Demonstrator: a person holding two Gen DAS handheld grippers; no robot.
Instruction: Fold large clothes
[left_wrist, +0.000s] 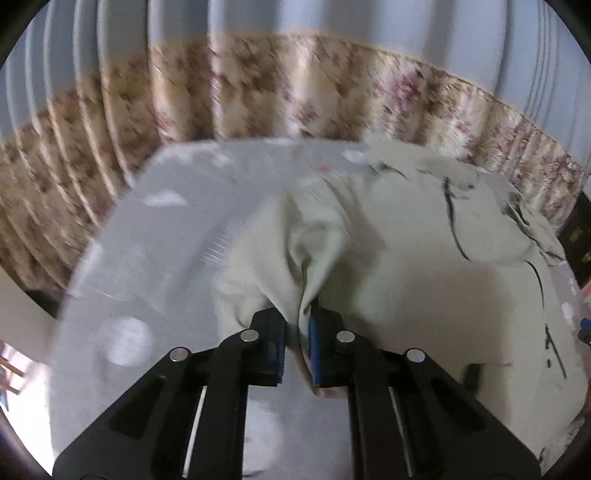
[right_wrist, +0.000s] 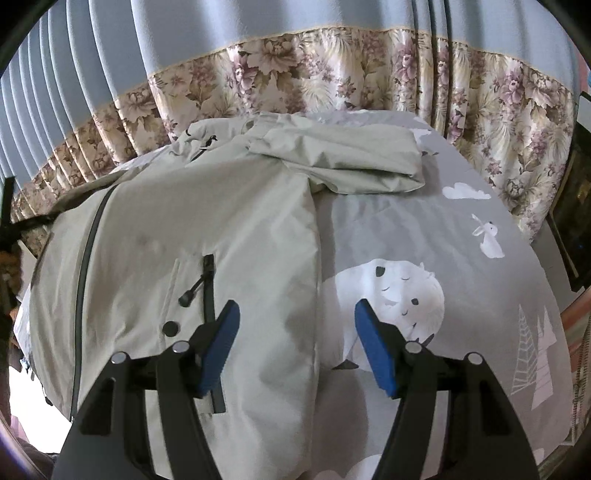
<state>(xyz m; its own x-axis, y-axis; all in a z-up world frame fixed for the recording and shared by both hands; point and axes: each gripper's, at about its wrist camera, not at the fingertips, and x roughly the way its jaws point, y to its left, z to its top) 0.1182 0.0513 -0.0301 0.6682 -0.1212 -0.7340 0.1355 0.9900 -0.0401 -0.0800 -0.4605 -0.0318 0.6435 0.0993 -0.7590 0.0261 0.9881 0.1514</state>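
Observation:
A large pale grey-green jacket (right_wrist: 184, 229) with dark zippers lies spread on a grey bed sheet (right_wrist: 424, 229). One sleeve (right_wrist: 343, 158) is folded across its top. In the left wrist view, my left gripper (left_wrist: 297, 325) is shut on a pinched-up fold of the jacket (left_wrist: 314, 251), which rises in a ridge from the blue pads (left_wrist: 314, 343). That view is blurred. My right gripper (right_wrist: 295, 321) stands open above the jacket's right edge, one blue pad (right_wrist: 218, 347) over the pocket zipper, the other over the sheet's bear print. Nothing is between its fingers.
The grey sheet shows white bear, rabbit and tree prints (right_wrist: 487, 236). A blue curtain with a floral lower band (right_wrist: 332, 70) hangs right behind the bed. Dark furniture (left_wrist: 580, 240) stands at the right edge.

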